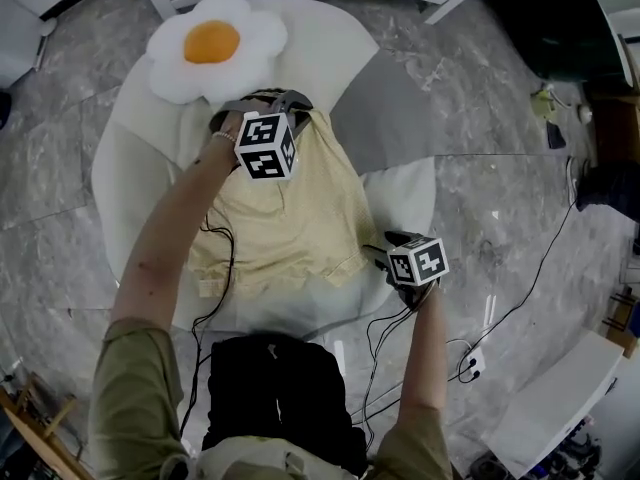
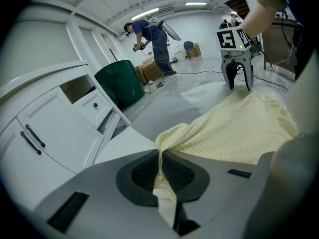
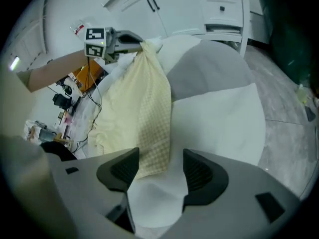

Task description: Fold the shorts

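Pale yellow checked shorts (image 1: 285, 213) lie spread on a round white cushion (image 1: 405, 193). My left gripper (image 1: 270, 101) is at the shorts' far edge, close to the egg pillow, and is shut on a pinch of the yellow cloth (image 2: 162, 148), which bunches up between its pads. My right gripper (image 1: 385, 258) hovers at the near right corner of the shorts with its jaws open. In the right gripper view the corner of the shorts (image 3: 149, 153) lies just ahead of the left pad (image 3: 122, 171), with bare white cushion between the pads.
An egg-shaped pillow (image 1: 215, 43) rests at the cushion's far side. A grey panel (image 1: 390, 108) covers the cushion's right. Black cables (image 1: 215, 268) trail over the near edge. White cabinets (image 2: 45, 128) and a green bin (image 2: 119, 83) stand beyond, with a person (image 2: 152, 39) further back.
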